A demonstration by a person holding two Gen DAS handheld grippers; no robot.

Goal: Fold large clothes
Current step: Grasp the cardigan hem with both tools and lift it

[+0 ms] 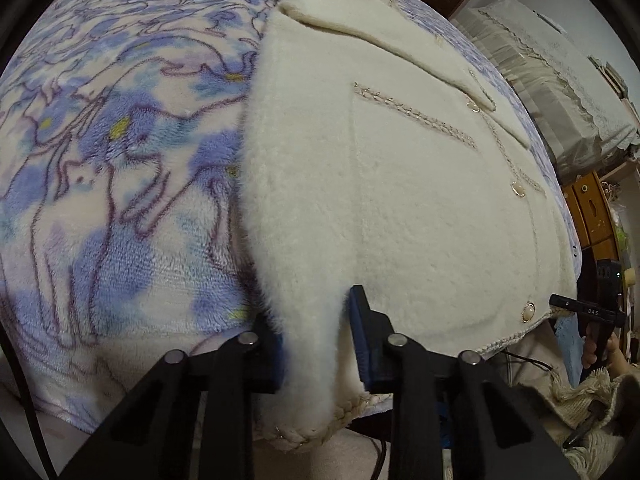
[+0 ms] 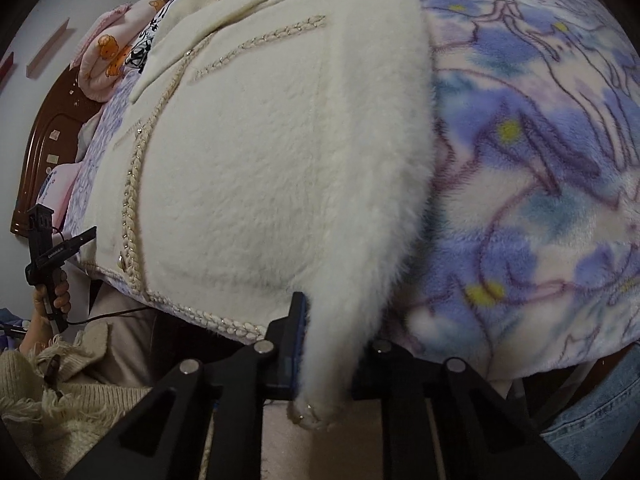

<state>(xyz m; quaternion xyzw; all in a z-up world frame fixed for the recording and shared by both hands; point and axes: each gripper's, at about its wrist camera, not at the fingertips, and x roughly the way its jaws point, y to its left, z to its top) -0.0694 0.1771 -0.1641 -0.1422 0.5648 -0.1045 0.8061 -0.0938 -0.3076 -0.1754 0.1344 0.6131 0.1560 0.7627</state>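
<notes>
The cream coat [image 1: 400, 200] lies flat on the floral blanket [image 1: 120, 160], its hem at the bed's near edge. The left gripper [image 1: 316, 344] pinches one hem corner, the right gripper [image 2: 336, 344] the other. Bare blanket flanks both sides; the collar end is cut off.

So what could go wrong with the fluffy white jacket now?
Each pair of tongs, left tongs and right tongs, pinches only a bottom corner of the jacket, so the thick fluffy cloth might slip out when lifted. The pearl buttons along its front edge could snag. Dragging might also bunch up the flowery blanket underneath.
</notes>
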